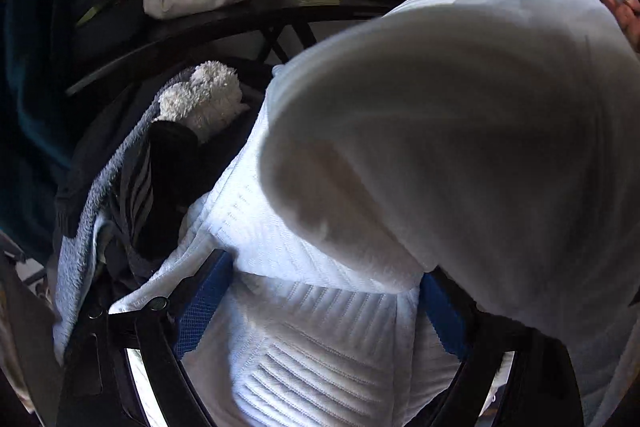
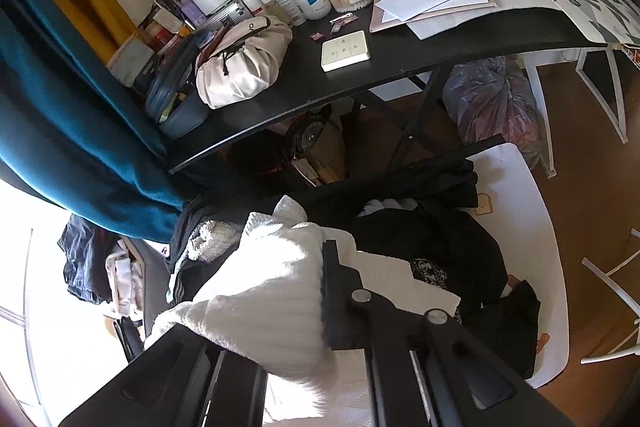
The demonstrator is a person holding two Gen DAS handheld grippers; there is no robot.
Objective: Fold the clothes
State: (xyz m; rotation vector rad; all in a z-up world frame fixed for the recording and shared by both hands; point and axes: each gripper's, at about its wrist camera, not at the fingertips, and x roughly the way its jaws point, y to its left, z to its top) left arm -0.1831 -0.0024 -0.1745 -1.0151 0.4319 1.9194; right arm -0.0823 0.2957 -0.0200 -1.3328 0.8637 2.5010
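Observation:
A white ribbed knit garment (image 1: 312, 359) fills most of the left wrist view. It lies across the gap between the wide-apart blue-padded fingers (image 1: 204, 303) of my left gripper (image 1: 320, 311), which stands open. A big blurred fold of it (image 1: 460, 155) hangs close to the lens. In the right wrist view the same garment (image 2: 256, 291) bunches against the black right finger (image 2: 340, 295) of my right gripper (image 2: 304, 307), which is shut on it. The cloth hides that gripper's left finger.
A pile of clothes (image 1: 132, 195) with a fluffy white item (image 1: 208, 99) lies to the left. Dark clothes (image 2: 440, 251) lie on a white table (image 2: 516, 187). Behind stands a black desk (image 2: 400, 67) crowded with cosmetics, a beige bag (image 2: 240, 67) and papers. A teal curtain (image 2: 80, 131) hangs left. A person's fingers (image 1: 624, 11) show.

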